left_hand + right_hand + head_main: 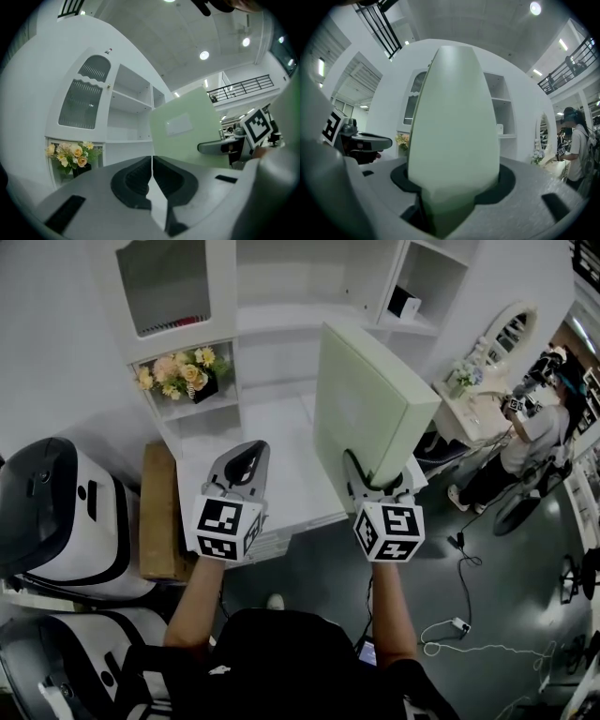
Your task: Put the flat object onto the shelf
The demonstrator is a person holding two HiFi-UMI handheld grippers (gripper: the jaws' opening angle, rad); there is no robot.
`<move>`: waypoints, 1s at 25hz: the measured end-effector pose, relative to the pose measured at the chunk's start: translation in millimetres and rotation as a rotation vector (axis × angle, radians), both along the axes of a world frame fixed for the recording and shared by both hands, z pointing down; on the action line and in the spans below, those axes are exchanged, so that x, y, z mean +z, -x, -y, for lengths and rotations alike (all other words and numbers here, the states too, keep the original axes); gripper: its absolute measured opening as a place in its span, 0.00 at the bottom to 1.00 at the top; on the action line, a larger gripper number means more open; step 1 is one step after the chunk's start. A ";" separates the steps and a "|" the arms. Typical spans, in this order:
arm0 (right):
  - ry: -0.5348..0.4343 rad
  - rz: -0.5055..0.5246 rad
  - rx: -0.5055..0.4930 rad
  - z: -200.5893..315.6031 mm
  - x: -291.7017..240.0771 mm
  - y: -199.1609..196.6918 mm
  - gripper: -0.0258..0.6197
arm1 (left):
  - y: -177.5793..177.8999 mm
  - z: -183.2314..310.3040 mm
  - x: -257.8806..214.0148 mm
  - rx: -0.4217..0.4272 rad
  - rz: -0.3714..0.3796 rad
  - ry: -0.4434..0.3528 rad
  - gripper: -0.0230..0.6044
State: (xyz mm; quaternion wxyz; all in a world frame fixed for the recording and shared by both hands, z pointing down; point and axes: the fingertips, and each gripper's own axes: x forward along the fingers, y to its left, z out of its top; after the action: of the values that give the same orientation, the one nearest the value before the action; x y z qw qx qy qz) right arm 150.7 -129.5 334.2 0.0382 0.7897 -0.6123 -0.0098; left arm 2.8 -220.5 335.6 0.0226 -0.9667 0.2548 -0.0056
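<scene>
A flat pale green box [370,404] stands on edge, held upright by my right gripper [377,486], whose jaws are shut on its lower end. In the right gripper view the box [454,136] fills the middle between the jaws [452,187]. My left gripper [246,465] is to the left of the box, shut with nothing in it; its pads [140,180] meet. From the left gripper view the green box [187,133] shows to the right. The white shelf unit [281,324] with open compartments stands straight ahead.
A pot of yellow and pink flowers [183,373] sits in a low left compartment. A small black-and-white box [404,304] rests on a right shelf. A brown board [161,512] and white machines [56,512] stand at left. A person [534,432] stands at a vanity at right.
</scene>
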 end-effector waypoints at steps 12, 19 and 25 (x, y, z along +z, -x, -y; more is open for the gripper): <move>0.022 0.001 -0.011 29.6 15.0 -2.3 0.47 | -8.8 22.2 19.8 0.015 0.021 0.027 0.06; 0.025 0.006 -0.010 35.7 16.1 -18.6 0.47 | -23.1 27.5 21.2 0.017 0.032 0.026 0.06; 0.037 -0.003 -0.029 51.3 16.5 -33.8 0.47 | -38.3 37.6 21.4 0.003 0.035 0.028 0.05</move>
State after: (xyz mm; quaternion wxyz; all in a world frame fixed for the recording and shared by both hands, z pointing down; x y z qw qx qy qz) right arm 184.5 -180.8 350.7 0.0534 0.7798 -0.6238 -0.0003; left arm 41.1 -258.1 357.0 0.0132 -0.9670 0.2529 -0.0259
